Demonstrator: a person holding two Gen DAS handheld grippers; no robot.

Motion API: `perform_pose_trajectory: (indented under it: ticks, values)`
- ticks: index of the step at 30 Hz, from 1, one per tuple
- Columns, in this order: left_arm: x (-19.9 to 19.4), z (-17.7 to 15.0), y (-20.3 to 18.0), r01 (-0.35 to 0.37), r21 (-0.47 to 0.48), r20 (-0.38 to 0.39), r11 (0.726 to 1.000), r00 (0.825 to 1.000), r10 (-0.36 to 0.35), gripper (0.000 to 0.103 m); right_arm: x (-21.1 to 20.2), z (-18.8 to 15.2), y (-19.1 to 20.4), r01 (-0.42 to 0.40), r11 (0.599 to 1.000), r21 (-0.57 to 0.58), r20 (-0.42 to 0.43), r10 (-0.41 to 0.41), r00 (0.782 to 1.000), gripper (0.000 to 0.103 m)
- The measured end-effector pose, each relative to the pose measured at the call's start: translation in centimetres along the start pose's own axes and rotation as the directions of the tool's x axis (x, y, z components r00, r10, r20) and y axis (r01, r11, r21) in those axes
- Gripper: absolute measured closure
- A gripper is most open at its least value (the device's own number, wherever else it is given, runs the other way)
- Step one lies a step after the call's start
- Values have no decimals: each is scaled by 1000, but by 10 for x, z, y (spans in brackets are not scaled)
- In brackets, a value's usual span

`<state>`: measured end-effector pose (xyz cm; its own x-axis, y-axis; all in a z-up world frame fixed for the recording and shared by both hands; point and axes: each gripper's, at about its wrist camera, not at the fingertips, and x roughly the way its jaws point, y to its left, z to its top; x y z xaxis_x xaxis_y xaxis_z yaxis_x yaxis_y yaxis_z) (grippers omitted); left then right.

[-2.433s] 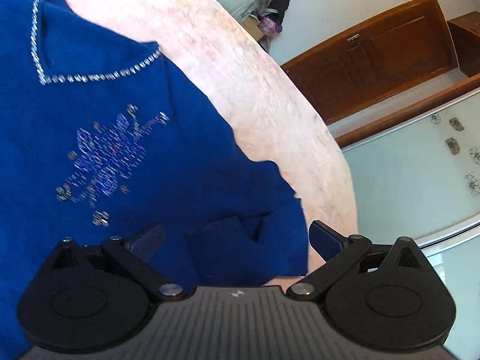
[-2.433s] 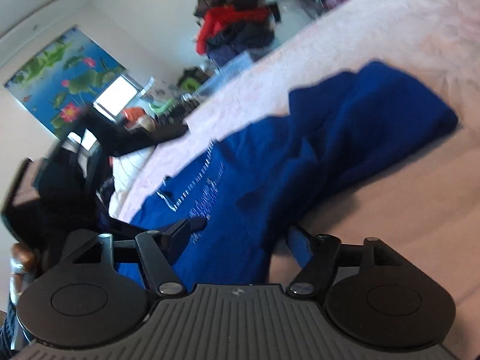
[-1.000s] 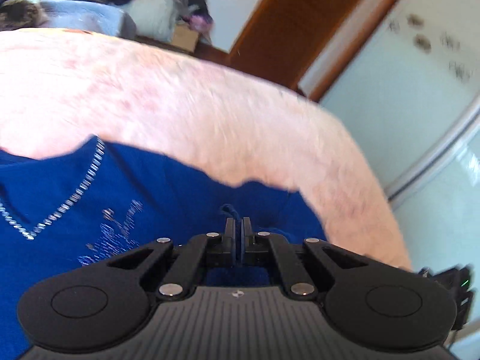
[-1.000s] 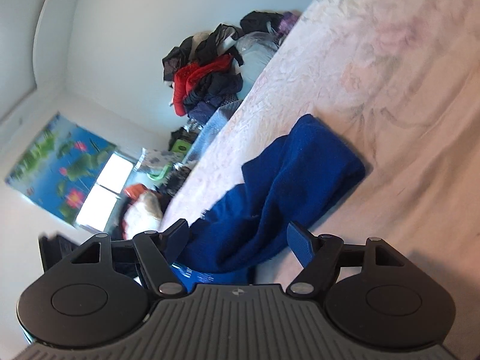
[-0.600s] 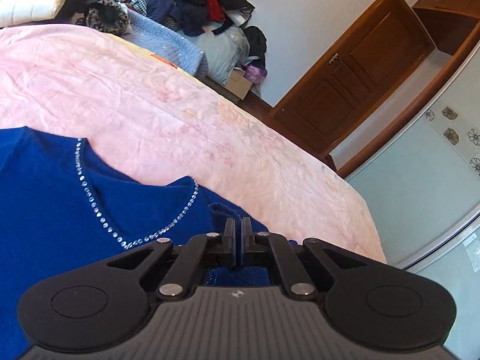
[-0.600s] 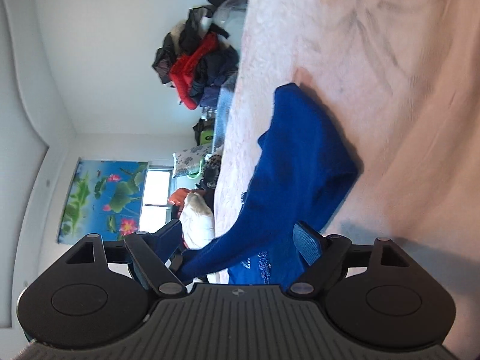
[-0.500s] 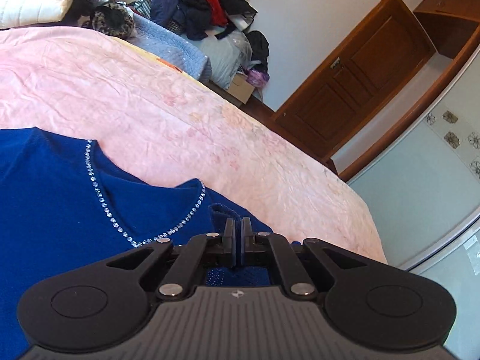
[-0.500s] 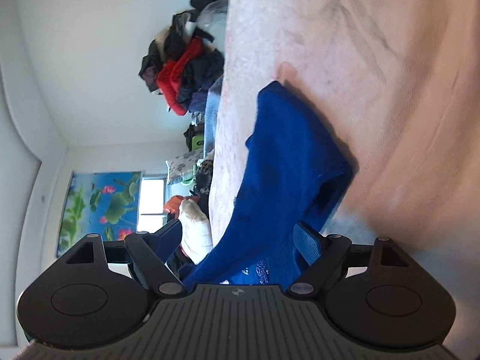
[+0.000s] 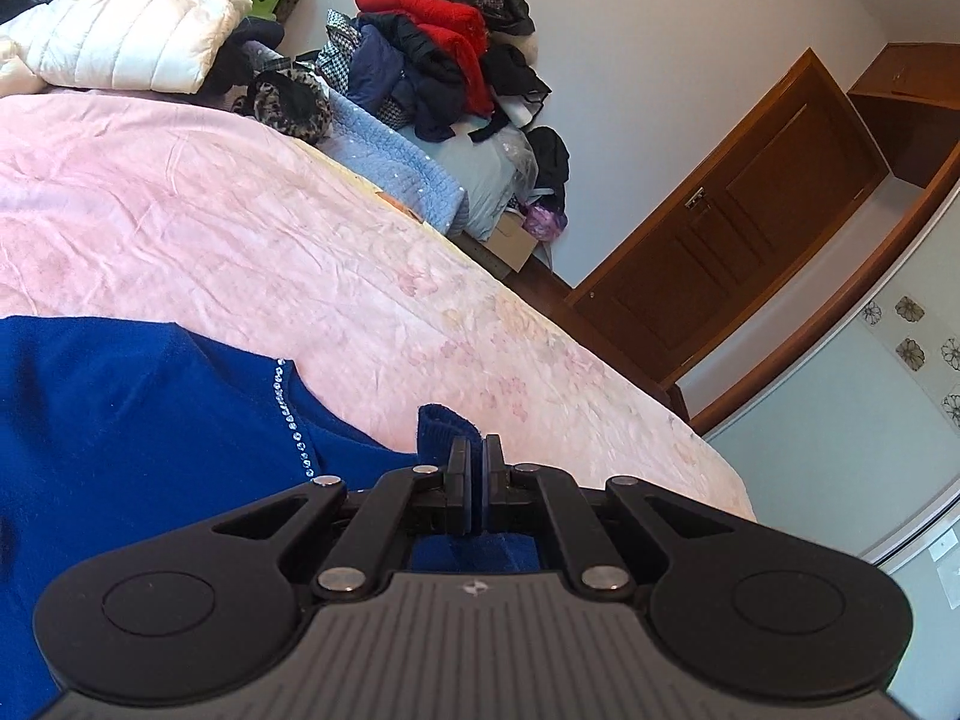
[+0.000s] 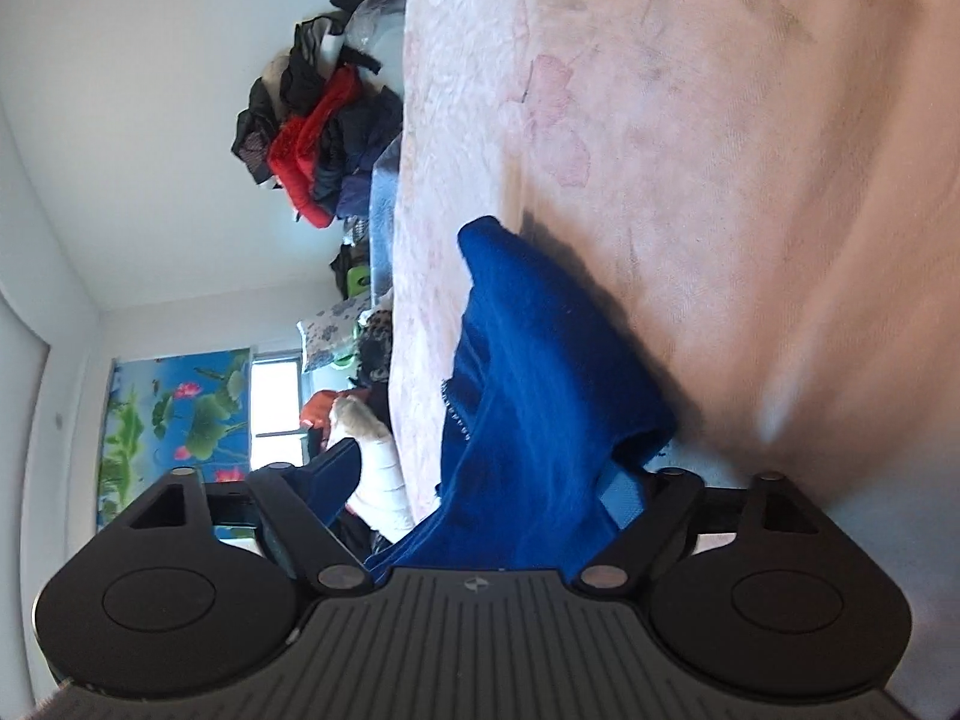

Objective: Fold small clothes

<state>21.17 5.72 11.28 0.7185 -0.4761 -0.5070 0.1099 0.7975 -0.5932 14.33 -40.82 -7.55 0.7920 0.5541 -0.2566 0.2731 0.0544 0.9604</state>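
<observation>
A dark blue sweater (image 9: pixel 150 420) with a rhinestone neckline lies on the pink bed cover (image 9: pixel 240 240). My left gripper (image 9: pixel 477 450) is shut on a fold of the sweater's edge (image 9: pixel 441 426), which sticks up just past the pads and is held above the garment. In the right wrist view, turned on its side, another part of the sweater (image 10: pixel 540 360) runs between the jaws of my right gripper (image 10: pixel 480 468). Those jaws stand wide and are closing. The right finger (image 10: pixel 621 495) lies against the fabric; the left finger (image 10: pixel 336 474) is clear of it.
A heap of clothes (image 9: pixel 432 60) and a white padded jacket (image 9: pixel 132 30) sit beyond the bed's far side. A wooden door (image 9: pixel 720 240) stands at the right, past the bed's edge. Bare pink cover (image 10: pixel 720 180) stretches beyond the sweater. A flower poster (image 10: pixel 174 420) hangs by a window.
The left gripper closed on the sweater's edge and carried it across the garment toward the neckline, rising a little. The right gripper rolled onto its side and came closer to the sweater.
</observation>
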Motion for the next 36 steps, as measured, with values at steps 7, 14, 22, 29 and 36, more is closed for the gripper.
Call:
perform_pose_trajectory:
  ticks: [7,14,22,29,36]
  values:
    - [0,3,27,-65,-7,-6,998,998,65,101,17,-2,-4,150,988,-35,55,-148,987,92]
    - [-24,18,76,-173,-43,52,984,983,175,101,54,-35,25,125,972,-199,-40,-135,990,93]
    - [-5,-6,152,-309,-161,-55,937,951,304,101,70,-57,15,200,952,-233,-190,-246,950,65]
    - [6,-18,166,-329,-133,-101,935,943,317,99,25,-51,79,111,823,-557,-179,-249,952,35]
    - [-38,-7,159,-367,-139,-19,920,930,368,37,58,-2,92,458,517,-723,208,-470,858,33]
